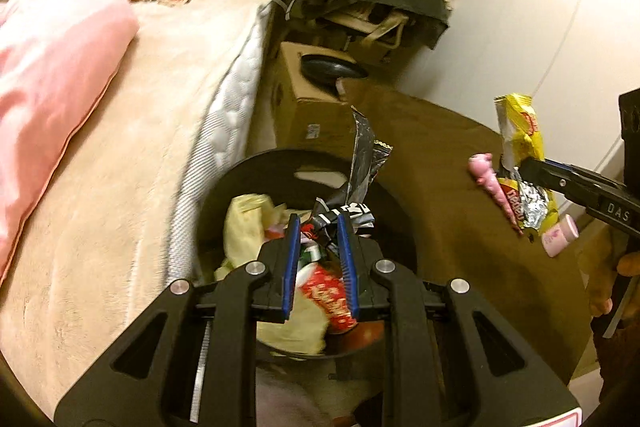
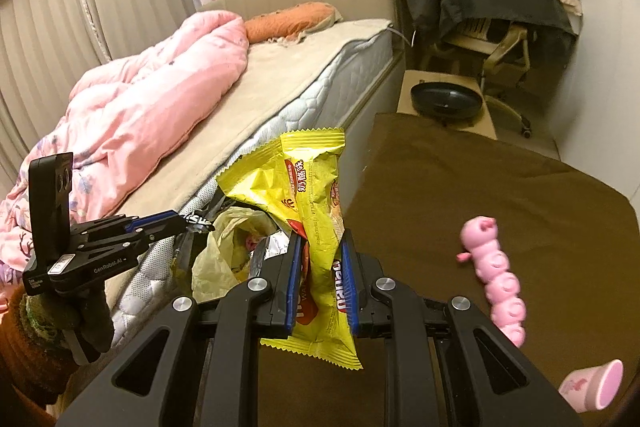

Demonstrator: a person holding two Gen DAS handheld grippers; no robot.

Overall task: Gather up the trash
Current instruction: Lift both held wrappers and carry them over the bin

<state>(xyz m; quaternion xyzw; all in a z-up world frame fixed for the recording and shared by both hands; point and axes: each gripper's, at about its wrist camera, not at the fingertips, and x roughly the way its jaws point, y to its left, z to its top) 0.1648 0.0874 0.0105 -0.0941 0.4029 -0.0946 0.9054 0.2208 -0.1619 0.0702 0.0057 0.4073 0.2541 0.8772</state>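
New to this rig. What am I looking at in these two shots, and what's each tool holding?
No robot arm here: a person carries two handheld grippers, each with a fisheye camera looking out along its jaws.

Left wrist view: the left gripper is over a black trash bin beside the bed, its jaws shut on a black-and-silver wrapper. The bin already holds wrappers and a yellowish bag.

Right wrist view: the right gripper has its jaws shut on a yellow snack bag. Each gripper also shows at the edge of the other's view.

On the brown cloth surface lie a pink caterpillar toy and a small pink cup on its side.
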